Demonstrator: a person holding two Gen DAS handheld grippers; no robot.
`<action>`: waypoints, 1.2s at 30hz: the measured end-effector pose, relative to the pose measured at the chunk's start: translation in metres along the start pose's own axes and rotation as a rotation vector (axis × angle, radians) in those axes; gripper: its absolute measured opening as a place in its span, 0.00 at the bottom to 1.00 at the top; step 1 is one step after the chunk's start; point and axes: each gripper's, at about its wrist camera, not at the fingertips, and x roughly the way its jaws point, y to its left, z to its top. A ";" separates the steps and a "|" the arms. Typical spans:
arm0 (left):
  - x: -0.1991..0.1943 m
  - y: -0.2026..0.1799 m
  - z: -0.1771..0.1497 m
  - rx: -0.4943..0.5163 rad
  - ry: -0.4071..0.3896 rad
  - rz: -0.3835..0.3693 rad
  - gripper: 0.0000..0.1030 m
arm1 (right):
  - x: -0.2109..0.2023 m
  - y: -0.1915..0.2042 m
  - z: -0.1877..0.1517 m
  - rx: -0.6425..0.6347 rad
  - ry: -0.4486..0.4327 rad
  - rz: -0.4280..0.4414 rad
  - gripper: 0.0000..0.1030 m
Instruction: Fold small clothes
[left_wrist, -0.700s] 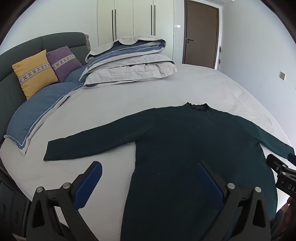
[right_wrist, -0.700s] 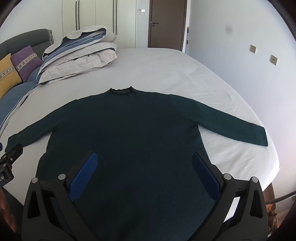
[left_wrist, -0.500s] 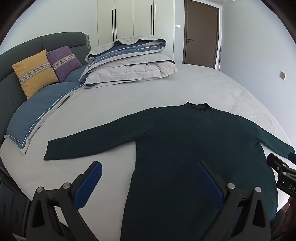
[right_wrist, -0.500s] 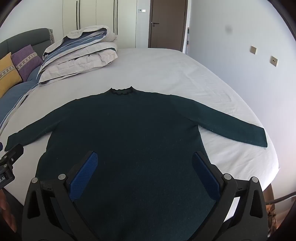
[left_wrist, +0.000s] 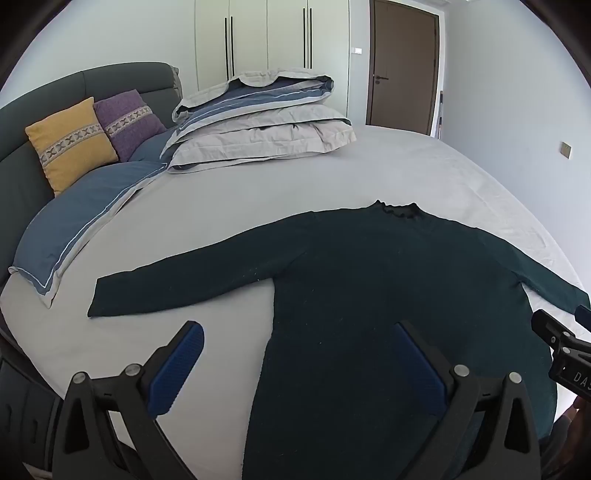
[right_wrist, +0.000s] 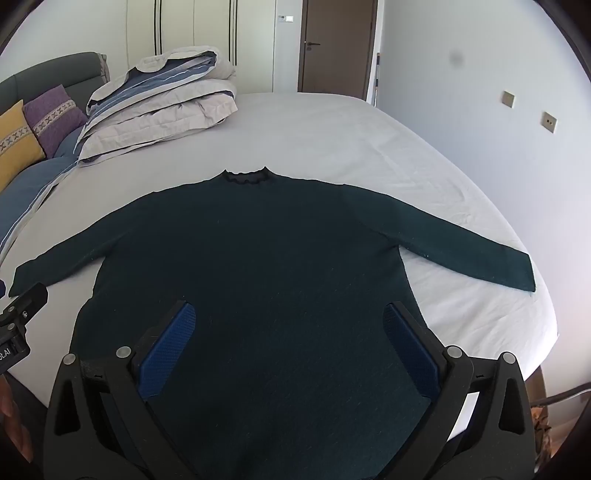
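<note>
A dark green long-sleeved sweater (right_wrist: 258, 266) lies flat on a pale grey bed sheet (right_wrist: 332, 140), both sleeves spread wide to the sides, its frilled collar pointing toward the far end of the bed.

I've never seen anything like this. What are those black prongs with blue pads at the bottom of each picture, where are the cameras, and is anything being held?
There is no robot here. A person carries a hand-held gripper in each hand, and each has a wide-angle camera looking along its two fingers. One picture comes from the left hand-held gripper, the other from the right hand-held gripper. The blue pads are their fingertips. Both are wide open above a dark green sweater, which lies flat on the bed with its sleeves spread. Nothing is held. Folded bedding and cushions sit near the headboard.
</note>
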 end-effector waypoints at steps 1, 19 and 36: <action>0.000 0.000 0.000 0.000 0.000 0.000 1.00 | 0.001 0.001 -0.001 -0.001 0.001 -0.001 1.00; 0.000 0.012 -0.013 -0.007 0.004 0.000 1.00 | 0.003 0.003 -0.004 -0.004 0.005 0.003 1.00; 0.002 0.017 -0.015 -0.006 0.008 0.001 1.00 | 0.002 0.009 -0.008 -0.009 0.009 0.003 1.00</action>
